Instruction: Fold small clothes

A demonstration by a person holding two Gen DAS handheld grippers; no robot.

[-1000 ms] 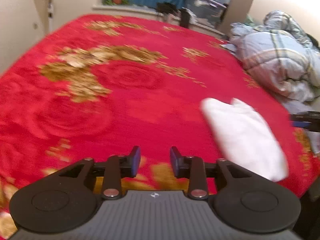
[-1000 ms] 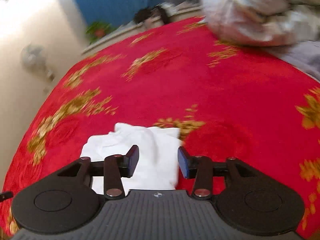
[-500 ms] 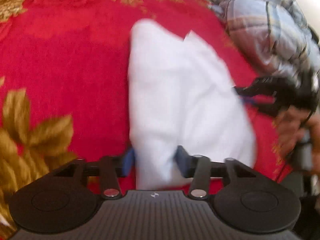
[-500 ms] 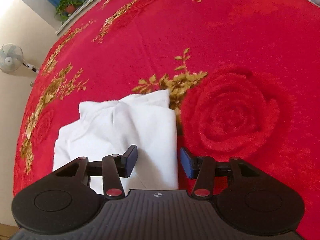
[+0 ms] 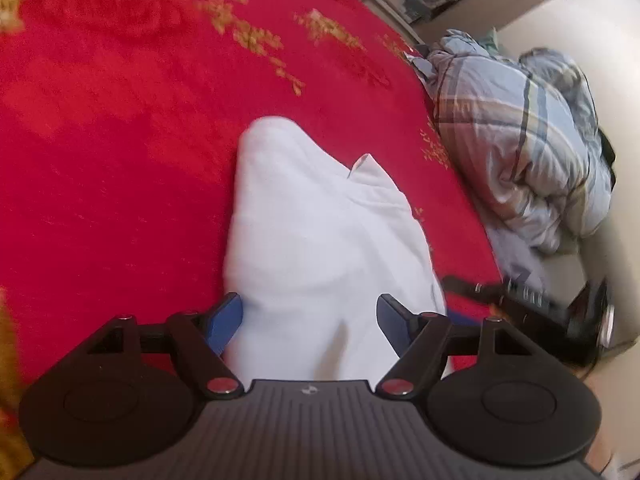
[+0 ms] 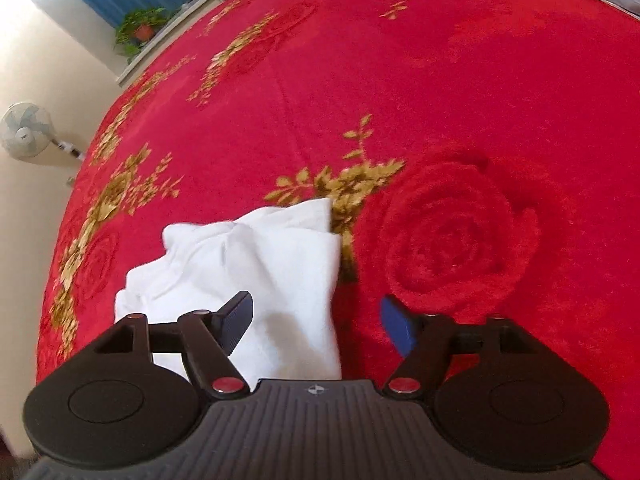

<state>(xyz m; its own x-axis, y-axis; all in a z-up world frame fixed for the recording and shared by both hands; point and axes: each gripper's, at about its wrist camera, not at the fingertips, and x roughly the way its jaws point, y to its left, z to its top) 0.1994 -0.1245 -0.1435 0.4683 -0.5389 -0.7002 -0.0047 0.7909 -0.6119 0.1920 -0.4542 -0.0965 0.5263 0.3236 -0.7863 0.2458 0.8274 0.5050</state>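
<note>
Straddling the near end of the white garment (image 5: 320, 248), the left claw (image 5: 310, 316) stands spread wide, its blue-padded fingers on either side of the cloth and pinching nothing; judging by that stance, it is lined up to take hold of the near hem for a fold. The right claw (image 6: 316, 320) is likewise spread, one finger over the cloth and the other over bare red blanket (image 6: 480, 120), so it brackets the garment's long side edge (image 6: 334, 280), probably so that the edge can be caught squarely. In the left wrist view the right claw (image 5: 520, 300) shows as a dark blurred shape just beside the garment's right side.

The garment lies on the bed, already gathered into a narrow, layered strip running away from both claws, with a small corner (image 5: 362, 162) poking up near its far end. Farther off, a bundled plaid duvet (image 5: 520, 140) sits at the bed's edge, well apart from the work, and beyond it a fan (image 6: 26, 132) and a potted plant (image 6: 138, 28).
</note>
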